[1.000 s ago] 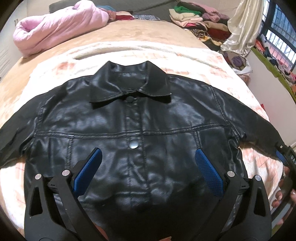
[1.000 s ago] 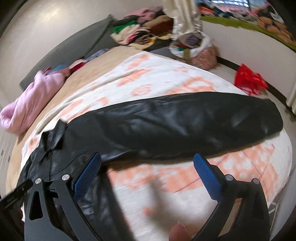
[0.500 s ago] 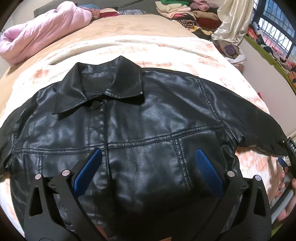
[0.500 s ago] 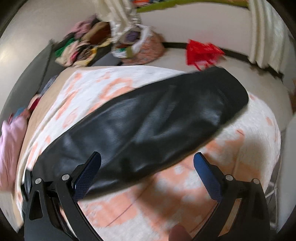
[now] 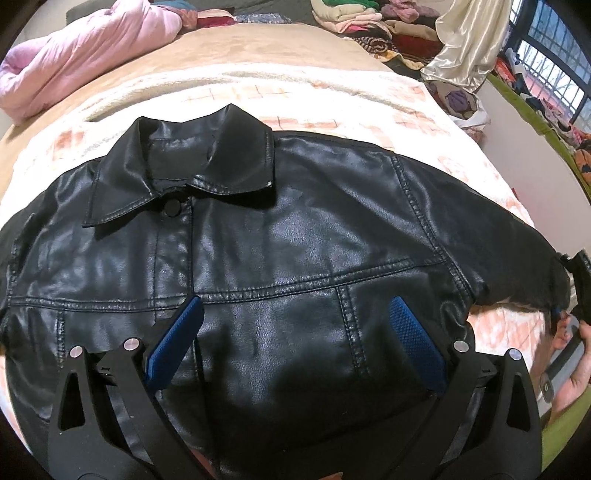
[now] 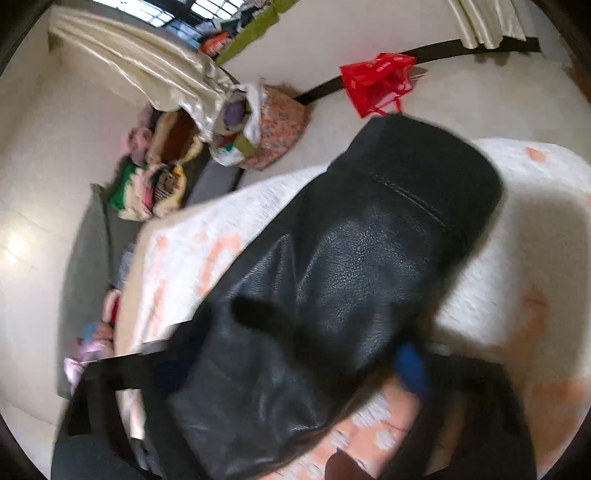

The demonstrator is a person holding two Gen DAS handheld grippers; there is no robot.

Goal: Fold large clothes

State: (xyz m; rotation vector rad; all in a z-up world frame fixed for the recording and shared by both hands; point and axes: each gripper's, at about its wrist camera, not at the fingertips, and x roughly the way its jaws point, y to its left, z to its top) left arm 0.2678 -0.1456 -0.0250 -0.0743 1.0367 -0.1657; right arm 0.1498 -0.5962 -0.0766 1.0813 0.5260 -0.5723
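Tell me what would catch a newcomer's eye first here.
The black leather jacket spread front-up across the pink-patterned blanket, collar away from the camera. The open left tool hovers over its lower front. At the far right, the right tool is at the sleeve's cuff.

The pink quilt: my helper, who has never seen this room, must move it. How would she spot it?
Start at the bed where the black leather jacket lies spread. Look past the collar to the far left corner: the pink quilt is bundled there, puffy and pale, unlike the folded clothes pile opposite.
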